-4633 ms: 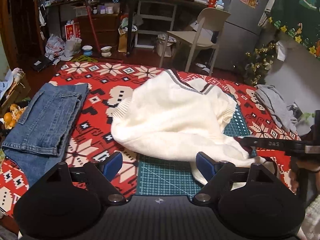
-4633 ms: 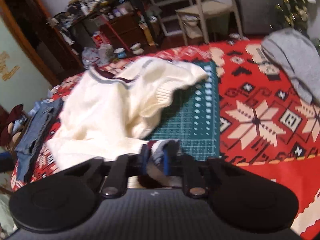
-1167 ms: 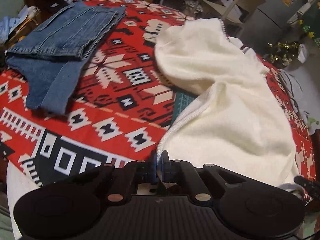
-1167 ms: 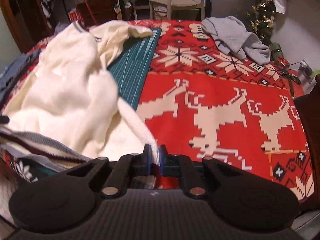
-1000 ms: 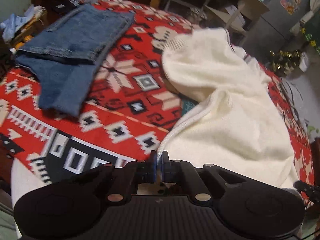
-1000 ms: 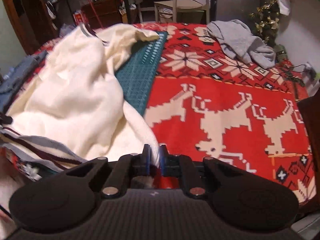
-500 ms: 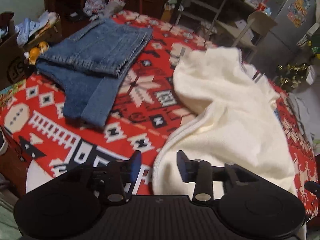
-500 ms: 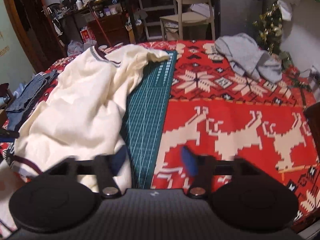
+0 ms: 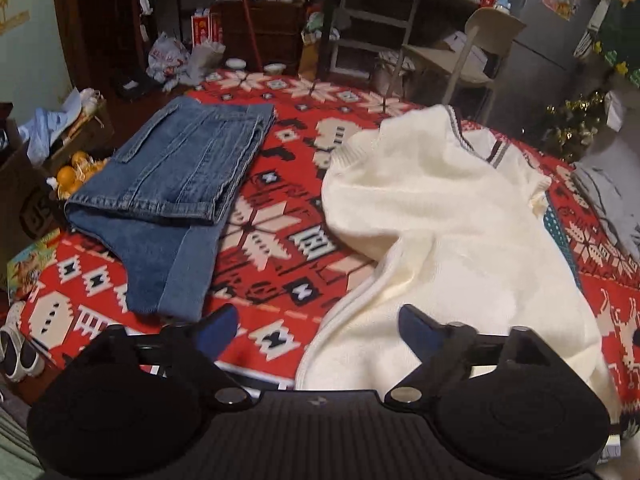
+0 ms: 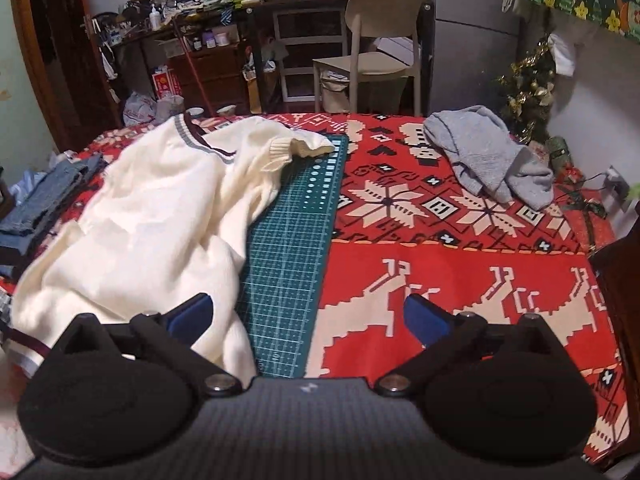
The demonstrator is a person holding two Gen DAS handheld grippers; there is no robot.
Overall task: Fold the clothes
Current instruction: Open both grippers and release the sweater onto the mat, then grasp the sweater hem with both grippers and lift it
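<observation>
Your left gripper [image 9: 316, 326] hangs over the near edge of the table with its blue-padded fingers [image 9: 218, 326] spread wide; they have just been opening, and nothing is clamped between them. The ribbed hem of the cream knitted sweater with the grey-and-maroon striped V-neck [image 9: 448, 220] lies in the gap below them, touching neither pad. The sweater sprawls crumpled from that near edge toward the far side of the red patterned tablecloth [image 9: 276, 248]. To its left, well apart, sit the folded blue denim jeans [image 9: 176, 184].

Your right gripper [image 10: 308, 316] is likewise wide apart, its jaws just opened and empty. Its left pad [image 10: 192, 316] sits just over the sweater's near edge; whether it touches the knit is unclear. Its right pad [image 10: 424, 318] hangs over bare tablecloth. Between them runs the green gridded cutting mat [image 10: 296, 248], half covered by the sweater. A crumpled grey knit garment [image 10: 488, 160] lies at the far right of the table.
</observation>
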